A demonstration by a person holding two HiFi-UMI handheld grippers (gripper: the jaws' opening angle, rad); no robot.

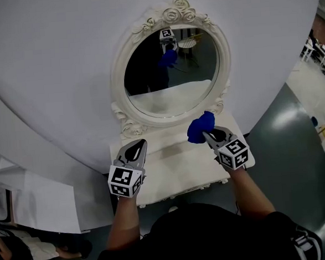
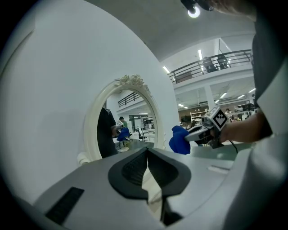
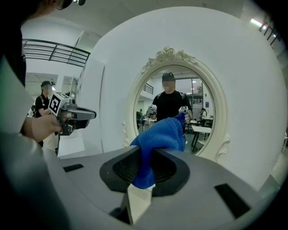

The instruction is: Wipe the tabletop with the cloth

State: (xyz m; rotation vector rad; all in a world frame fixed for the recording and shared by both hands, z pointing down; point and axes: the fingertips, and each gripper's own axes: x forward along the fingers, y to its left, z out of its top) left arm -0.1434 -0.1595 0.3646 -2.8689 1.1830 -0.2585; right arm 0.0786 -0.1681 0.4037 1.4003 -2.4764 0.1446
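Note:
A blue cloth [image 1: 200, 127] is bunched in my right gripper [image 1: 209, 134], held just above the right part of the white tabletop [image 1: 176, 173]. In the right gripper view the cloth [image 3: 157, 143] fills the gap between the shut jaws and sticks up in front of them. The left gripper view shows the same cloth [image 2: 180, 140] off to its right. My left gripper [image 1: 136, 146] hovers over the left part of the tabletop, its jaws shut with nothing between them.
An oval mirror in an ornate white frame [image 1: 170, 69] stands at the back of the small table against a curved white wall. The table's front edge [image 1: 183, 193] is close to the person's body. Grey floor [image 1: 286, 146] lies to the right.

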